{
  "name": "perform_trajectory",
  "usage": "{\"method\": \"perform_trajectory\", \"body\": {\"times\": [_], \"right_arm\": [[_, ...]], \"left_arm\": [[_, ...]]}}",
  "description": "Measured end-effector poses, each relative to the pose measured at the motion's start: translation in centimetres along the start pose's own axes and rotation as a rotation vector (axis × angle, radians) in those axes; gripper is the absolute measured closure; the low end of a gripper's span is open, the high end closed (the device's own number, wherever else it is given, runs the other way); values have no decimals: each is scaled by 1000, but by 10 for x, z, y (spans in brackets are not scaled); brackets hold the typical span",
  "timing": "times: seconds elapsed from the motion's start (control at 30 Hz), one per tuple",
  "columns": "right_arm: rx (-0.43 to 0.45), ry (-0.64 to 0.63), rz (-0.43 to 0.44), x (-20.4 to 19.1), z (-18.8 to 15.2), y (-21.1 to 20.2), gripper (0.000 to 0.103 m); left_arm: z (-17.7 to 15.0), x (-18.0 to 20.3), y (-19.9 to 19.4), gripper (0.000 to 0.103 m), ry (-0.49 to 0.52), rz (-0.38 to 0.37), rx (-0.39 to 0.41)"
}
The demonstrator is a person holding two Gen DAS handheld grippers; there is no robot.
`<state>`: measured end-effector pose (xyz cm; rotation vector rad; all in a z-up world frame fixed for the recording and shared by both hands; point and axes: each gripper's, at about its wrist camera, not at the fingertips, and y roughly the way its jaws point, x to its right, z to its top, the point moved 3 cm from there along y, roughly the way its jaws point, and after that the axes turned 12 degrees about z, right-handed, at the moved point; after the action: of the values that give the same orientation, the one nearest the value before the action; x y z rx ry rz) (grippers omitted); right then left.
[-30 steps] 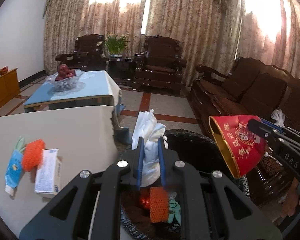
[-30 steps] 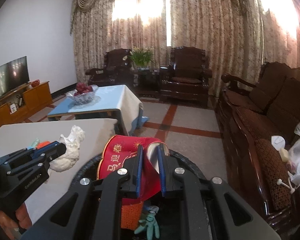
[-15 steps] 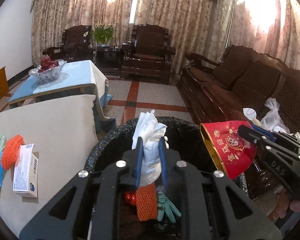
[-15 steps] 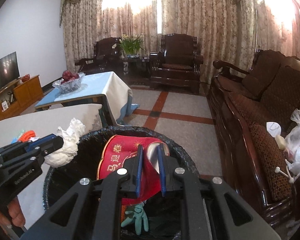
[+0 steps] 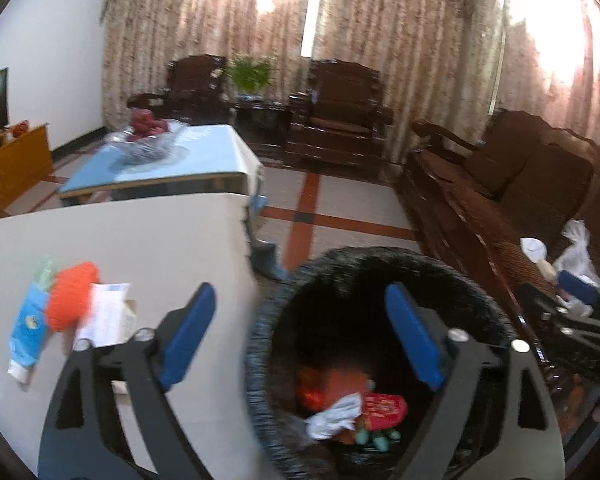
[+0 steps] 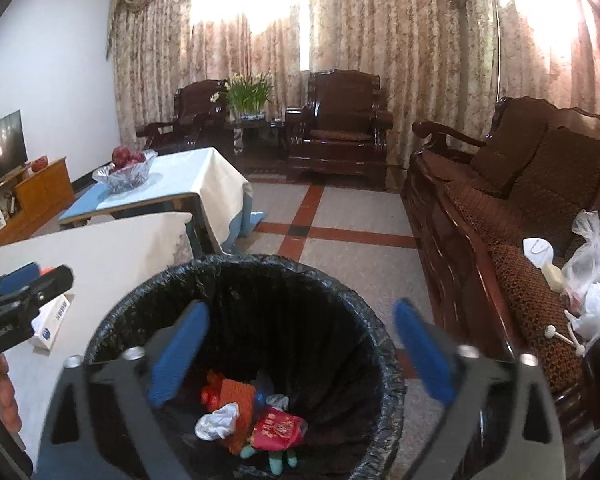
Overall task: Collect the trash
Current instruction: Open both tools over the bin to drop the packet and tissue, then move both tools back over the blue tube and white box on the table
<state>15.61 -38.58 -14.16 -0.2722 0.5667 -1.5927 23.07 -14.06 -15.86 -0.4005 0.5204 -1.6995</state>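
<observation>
A black-lined trash bin (image 6: 236, 280) stands beside the white table (image 5: 140, 240). In it lie the crumpled white tissue (image 6: 217, 424) and the red paper packet (image 6: 278, 432), on an orange net and a green glove. Both show in the left wrist view too, the tissue (image 5: 332, 418) and the packet (image 5: 384, 410). My left gripper (image 5: 300, 336) is open and empty over the bin's left rim. My right gripper (image 6: 296, 348) is open and empty above the bin. On the table lie an orange net (image 5: 72, 298), a white box (image 5: 106, 316) and a blue tube (image 5: 28, 332).
A brown sofa (image 6: 520, 208) with white plastic bags (image 6: 592, 280) runs along the right. A blue-topped coffee table (image 6: 168, 184) with a fruit bowl (image 6: 128, 168) stands behind the white table. Armchairs and a plant are at the back. Tiled floor lies between.
Both grippers have opened. The tissue and the red packet have dropped into the bin. The left gripper has swung left toward the table.
</observation>
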Motion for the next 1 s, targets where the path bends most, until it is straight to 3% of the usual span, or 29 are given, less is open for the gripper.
{"method": "perform_trajectory", "body": {"times": [0.2,0.63,1.0], "right_arm": [[5,-14,56,-28,5,5,6],[-14,-109,261,-147,1,33,6],[-37,-146,373,-236,-14,62,6]], "left_arm": [[5,-49,-11,11,-26,90,12],[-14,-186,-44,10,-119,320,4],[-33,-262,-54,10,-155,430,-13]]}}
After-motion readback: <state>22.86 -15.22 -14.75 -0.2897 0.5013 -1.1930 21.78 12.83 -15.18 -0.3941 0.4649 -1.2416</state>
